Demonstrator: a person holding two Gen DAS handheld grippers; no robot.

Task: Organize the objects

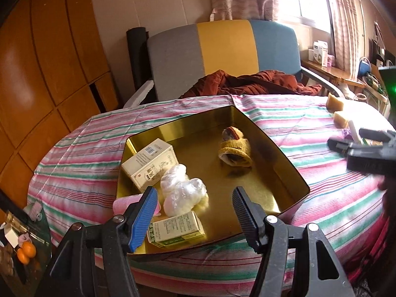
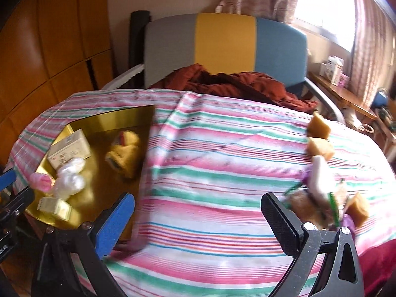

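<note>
A gold tin (image 1: 272,133) lies on the striped tablecloth (image 1: 334,193). It holds a cream box (image 1: 151,163), a green-and-cream box (image 1: 177,229), a wad of clear plastic (image 1: 180,188), a pink roller (image 1: 121,205) and a yellow slipper-shaped toy (image 1: 235,151). My left gripper (image 1: 193,193) hovers open over the tin's near edge, nothing between its pads. My right gripper (image 2: 198,198) stands open above bare cloth, right of the tin (image 2: 109,121). Just past its right finger lie a small plush (image 2: 304,203), a white piece (image 2: 321,175) and brown blocks (image 2: 320,148), blurred.
A chair with a grey, yellow and blue back (image 1: 222,47) stands behind the table, a rust-red garment (image 1: 247,81) on its seat. Wooden cabinets (image 1: 49,61) fill the left. A shelf with boxes (image 1: 321,57) runs under the window. Oranges (image 1: 26,252) lie low at the left.
</note>
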